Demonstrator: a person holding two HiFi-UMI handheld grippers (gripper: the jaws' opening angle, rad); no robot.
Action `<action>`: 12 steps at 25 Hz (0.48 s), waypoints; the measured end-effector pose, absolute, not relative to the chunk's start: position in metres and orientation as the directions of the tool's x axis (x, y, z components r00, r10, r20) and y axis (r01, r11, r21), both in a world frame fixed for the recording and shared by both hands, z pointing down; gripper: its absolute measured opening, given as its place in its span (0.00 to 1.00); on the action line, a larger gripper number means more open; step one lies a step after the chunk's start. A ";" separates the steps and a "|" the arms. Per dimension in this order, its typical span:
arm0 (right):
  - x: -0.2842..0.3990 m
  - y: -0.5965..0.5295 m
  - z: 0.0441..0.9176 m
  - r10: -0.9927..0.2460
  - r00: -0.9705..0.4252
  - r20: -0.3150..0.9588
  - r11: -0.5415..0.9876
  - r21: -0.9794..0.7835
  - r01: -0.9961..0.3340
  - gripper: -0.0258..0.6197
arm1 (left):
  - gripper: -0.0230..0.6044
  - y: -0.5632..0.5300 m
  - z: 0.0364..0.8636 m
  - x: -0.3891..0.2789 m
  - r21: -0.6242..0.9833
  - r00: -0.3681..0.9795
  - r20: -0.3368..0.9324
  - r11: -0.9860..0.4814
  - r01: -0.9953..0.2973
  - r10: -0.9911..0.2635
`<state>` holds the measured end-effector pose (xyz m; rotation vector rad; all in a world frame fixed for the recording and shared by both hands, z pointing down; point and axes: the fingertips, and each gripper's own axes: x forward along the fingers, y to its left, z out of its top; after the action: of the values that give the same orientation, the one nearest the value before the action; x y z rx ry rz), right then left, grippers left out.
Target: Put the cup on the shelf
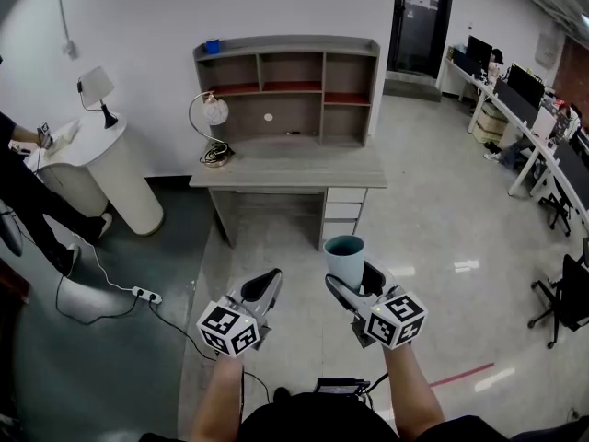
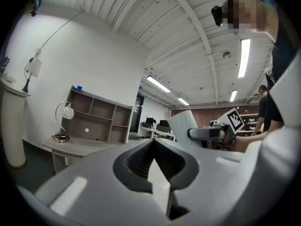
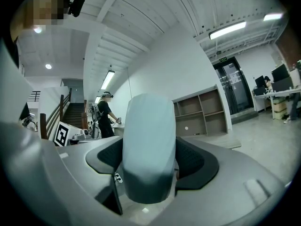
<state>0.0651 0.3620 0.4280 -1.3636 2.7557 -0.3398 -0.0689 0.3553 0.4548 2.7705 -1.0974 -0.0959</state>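
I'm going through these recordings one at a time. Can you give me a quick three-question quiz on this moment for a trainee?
1. True or false: the left tongs are shut with nothing between them.
2. What holds the cup?
A. the right tongs
B. the left tongs
C. a bare hand
3. Fill in: in the head view, the shelf stands on the desk, and a ___ stands on the desk's left end.

Key: 1 true; 2 A; 3 lamp.
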 end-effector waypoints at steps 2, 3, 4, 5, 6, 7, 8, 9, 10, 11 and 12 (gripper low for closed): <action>0.067 0.362 0.428 -0.790 -0.611 0.051 0.588 -0.220 -0.778 0.58 | 0.03 0.356 0.456 -0.068 0.170 0.728 0.000 -0.717 -0.676 -0.686; 0.067 0.362 0.429 -0.789 -0.612 0.050 0.589 -0.221 -0.778 0.58 | 0.03 0.356 0.456 -0.067 0.170 0.727 0.000 -0.716 -0.677 -0.687; 0.068 0.362 0.429 -0.789 -0.612 0.051 0.589 -0.222 -0.777 0.58 | 0.03 0.355 0.456 -0.067 0.170 0.726 0.001 -0.715 -0.678 -0.688; 0.068 0.362 0.429 -0.789 -0.613 0.051 0.589 -0.222 -0.777 0.58 | 0.03 0.355 0.457 -0.067 0.171 0.725 0.002 -0.714 -0.679 -0.689; 0.068 0.361 0.429 -0.789 -0.613 0.052 0.589 -0.223 -0.777 0.58 | 0.03 0.355 0.456 -0.068 0.172 0.724 0.003 -0.713 -0.680 -0.690; 0.068 0.361 0.429 -0.788 -0.613 0.052 0.589 -0.224 -0.776 0.58 | 0.03 0.354 0.456 -0.068 0.172 0.724 0.004 -0.712 -0.680 -0.690; 0.068 0.360 0.428 -0.788 -0.613 0.052 0.589 -0.224 -0.776 0.58 | 0.03 0.353 0.456 -0.068 0.172 0.723 0.005 -0.712 -0.681 -0.691; 0.069 0.360 0.428 -0.788 -0.613 0.051 0.589 -0.225 -0.776 0.58 | 0.03 0.353 0.456 -0.067 0.171 0.723 0.005 -0.712 -0.681 -0.691; 0.069 0.360 0.428 -0.788 -0.614 0.050 0.590 -0.224 -0.776 0.58 | 0.03 0.353 0.457 -0.067 0.170 0.723 0.006 -0.712 -0.682 -0.691; 0.070 0.360 0.429 -0.788 -0.614 0.049 0.590 -0.224 -0.775 0.58 | 0.03 0.354 0.458 -0.066 0.168 0.722 0.007 -0.711 -0.682 -0.691; 0.071 0.360 0.429 -0.787 -0.615 0.049 0.591 -0.224 -0.775 0.58 | 0.03 0.354 0.459 -0.065 0.168 0.722 0.008 -0.711 -0.683 -0.692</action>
<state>0.0714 0.3602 0.4294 -1.3521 2.7521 -0.3464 -0.0646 0.3535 0.4587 2.7658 -1.1125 -0.0833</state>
